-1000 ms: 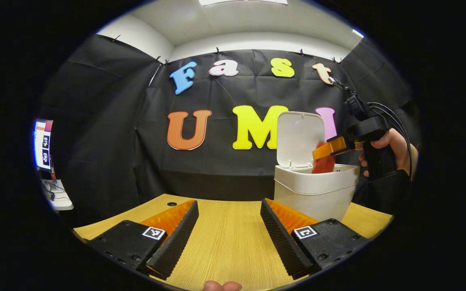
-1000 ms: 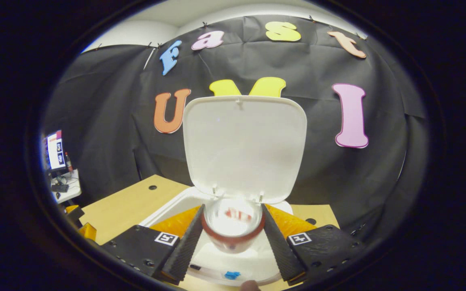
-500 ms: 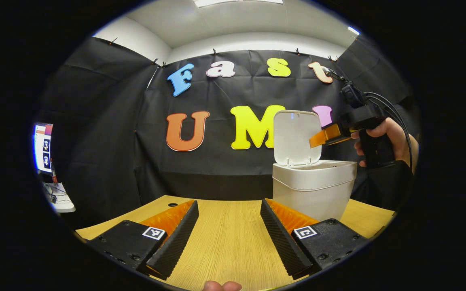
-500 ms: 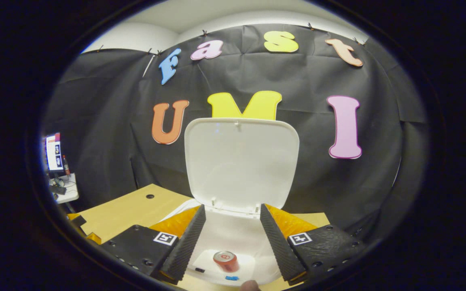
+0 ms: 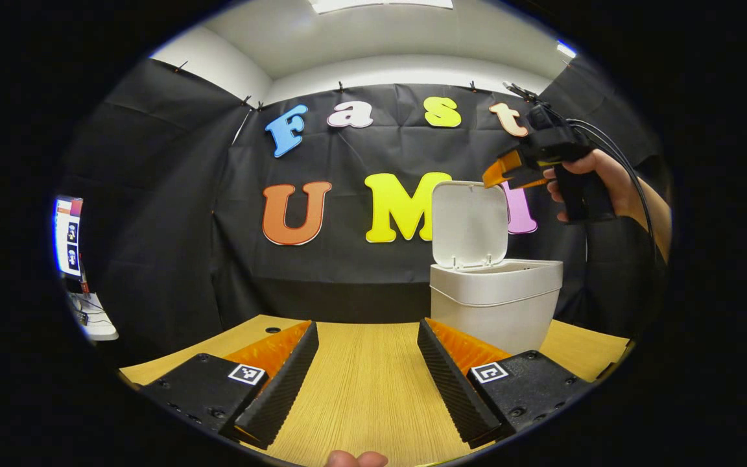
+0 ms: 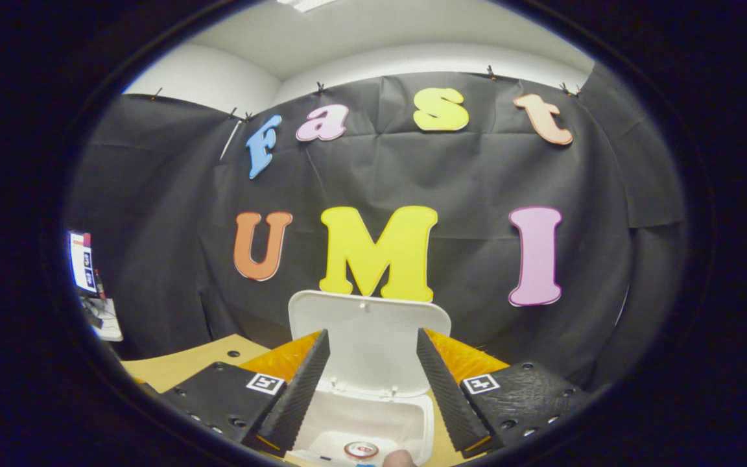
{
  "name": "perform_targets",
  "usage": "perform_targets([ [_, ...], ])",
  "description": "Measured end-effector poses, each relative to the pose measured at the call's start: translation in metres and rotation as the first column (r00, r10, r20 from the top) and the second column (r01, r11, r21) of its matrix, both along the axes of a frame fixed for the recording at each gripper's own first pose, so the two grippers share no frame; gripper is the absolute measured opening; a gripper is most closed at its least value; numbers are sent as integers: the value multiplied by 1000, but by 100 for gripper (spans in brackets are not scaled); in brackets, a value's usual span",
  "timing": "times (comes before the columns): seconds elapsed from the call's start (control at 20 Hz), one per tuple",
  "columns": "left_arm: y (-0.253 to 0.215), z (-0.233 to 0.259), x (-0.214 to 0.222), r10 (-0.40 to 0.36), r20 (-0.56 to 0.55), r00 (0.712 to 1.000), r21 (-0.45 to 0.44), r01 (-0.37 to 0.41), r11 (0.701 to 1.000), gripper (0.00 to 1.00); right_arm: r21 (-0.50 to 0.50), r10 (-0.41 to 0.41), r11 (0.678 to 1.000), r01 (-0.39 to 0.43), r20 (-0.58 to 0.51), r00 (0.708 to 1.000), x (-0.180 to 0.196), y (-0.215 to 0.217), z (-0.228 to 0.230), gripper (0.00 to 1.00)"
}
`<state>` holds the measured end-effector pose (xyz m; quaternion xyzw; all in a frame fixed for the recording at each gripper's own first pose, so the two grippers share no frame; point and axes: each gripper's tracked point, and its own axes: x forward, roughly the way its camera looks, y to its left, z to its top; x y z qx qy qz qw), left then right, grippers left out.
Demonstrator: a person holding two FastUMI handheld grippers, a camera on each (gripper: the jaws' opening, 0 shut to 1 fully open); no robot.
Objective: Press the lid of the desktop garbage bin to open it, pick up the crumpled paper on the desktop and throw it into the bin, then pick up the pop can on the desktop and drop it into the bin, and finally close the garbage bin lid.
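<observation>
Garbage bin (image 5: 495,305) sits near the desktop's (image 5: 360,383) right edge, lid (image 5: 469,224) upright, pop can (image 6: 361,449) inside. Right gripper (image 6: 372,383) hangs above it, jaws wide, empty; left gripper (image 5: 367,370) likewise wide. Remaining step: push lid shut.

A wooden table (image 5: 367,389) carried the load, and one white bin (image 5: 493,311) stood directly on it, lid up. Left of the bin, a small round hole (image 5: 272,329) marked the tabletop.

Lit monitor (image 5: 68,233) at far left above small white side table (image 5: 96,321).
</observation>
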<state>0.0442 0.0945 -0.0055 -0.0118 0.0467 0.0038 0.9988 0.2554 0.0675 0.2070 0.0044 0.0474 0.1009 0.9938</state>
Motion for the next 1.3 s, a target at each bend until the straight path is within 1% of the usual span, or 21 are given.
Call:
perform_targets([
  [0.05, 1, 0, -1, 5, 1, 1000, 6, -5, 1000, 99, 17, -8, 1000, 8, 13, 1000, 6, 0, 12, 85],
  [0.1, 3, 1, 0, 6, 1, 1000, 5, -6, 1000, 99, 21, -19, 1000, 19, 34, 999, 11, -1, 22, 84],
  [0.25, 1, 1, -2, -2, 1, 1000, -27, 2, 1000, 99, -8, -30, 1000, 30, 64, 998, 31, 7, 38, 84],
  [0.4, 3, 3, -5, 2, 4, 1000, -20, -2, 1000, 99, -40, -37, 998, 40, 65, 997, 57, 15, 37, 85],
  [0.45, 5, 3, -5, 6, 5, 1000, -16, -5, 1000, 99, -45, -34, 998, 37, 54, 998, 64, 18, 34, 84],
  [0.55, 7, 2, -5, 10, 4, 1000, -20, -10, 1000, 99, -36, -35, 999, 37, 29, 999, 71, 21, 27, 87],
  [0.6, 8, 1, -4, 13, 2, 1000, -23, -13, 1000, 99, -37, -37, 999, 38, 29, 999, 73, 21, 27, 86],
  [0.65, 10, -1, -5, 17, -1, 1000, -25, -17, 1000, 99, -40, -40, 998, 41, 32, 999, 75, 20, 27, 92],
  [0.7, 11, -1, -6, 19, -3, 1000, -30, -19, 999, 99, -41, -45, 998, 46, 32, 998, 77, 18, 26, 88],
  [0.8, 9, -3, -9, 20, -6, 1000, -43, -20, 999, 99, -38, -47, 998, 48, 15, 999, 76, 17, 22, 88],
  [0.9, 8, -4, -10, 21, -6, 1000, -50, -21, 999, 99, -36, -32, 999, 31, -22, 999, 73, 19, 12, 87],
  [1.05, 4, 0, -12, 19, -1, 1000, -43, -19, 999, 99, 5, -17, 1000, 17, -55, 998, 63, 20, 11, 89],
  [1.1, 3, 0, -13, 19, 1, 1000, -42, -19, 999, 99, 12, -10, 1000, 10, -72, 997, 59, 21, 8, 87],
  [1.3, -2, 1, -18, 21, 1, 1000, -41, -21, 999, 99, 25, 7, 1000, -5, -88, 996, 35, 19, 4, 88],
])
